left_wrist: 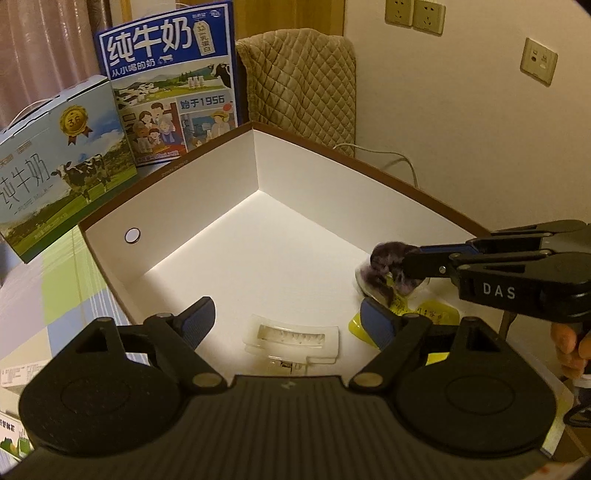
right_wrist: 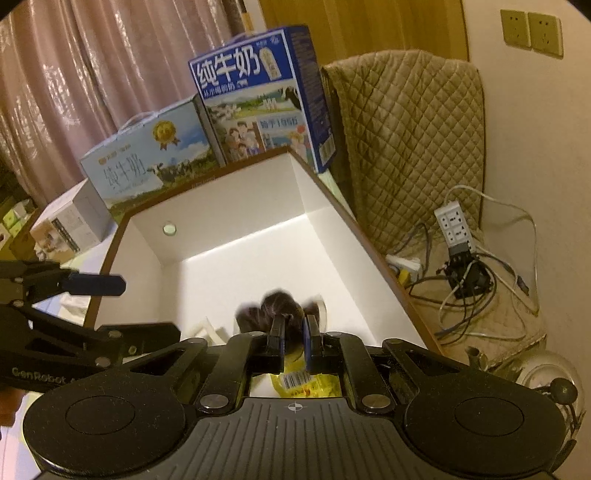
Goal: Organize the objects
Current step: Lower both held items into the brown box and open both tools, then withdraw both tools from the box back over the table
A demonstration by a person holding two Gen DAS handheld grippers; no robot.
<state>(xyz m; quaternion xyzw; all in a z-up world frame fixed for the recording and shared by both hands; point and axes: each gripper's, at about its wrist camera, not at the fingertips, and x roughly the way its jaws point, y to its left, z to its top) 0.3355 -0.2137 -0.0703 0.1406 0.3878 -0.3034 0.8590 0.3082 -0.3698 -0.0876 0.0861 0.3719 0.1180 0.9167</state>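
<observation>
Left wrist fisheye: mounted behind the left gripper (left_wrist: pixel 286 317), looking forward and down along its fingers, close above the white box (left_wrist: pixel 207 192). The box's far corner sits at upper centre of the frame; the right gripper (left_wrist: pixel 402 264) enters from the right edge.

Right wrist fisheye: mounted behind the right gripper (right_wrist: pixel 293 326), facing forward and down into the same white box (right_wrist: pixel 236 206) from close range. The left gripper (right_wrist: pixel 103 306) enters from the left edge.

Shared between views: the box interior, the blue milk carton (left_wrist: pixel 170 81) (right_wrist: pixel 258 92) and pale milk carton (left_wrist: pixel 62 162) (right_wrist: pixel 147 162) behind it, the quilted cloth (left_wrist: pixel 303 81) (right_wrist: pixel 410 140), and the wall sockets (left_wrist: pixel 413 16) (right_wrist: pixel 532 31) at upper right.
</observation>
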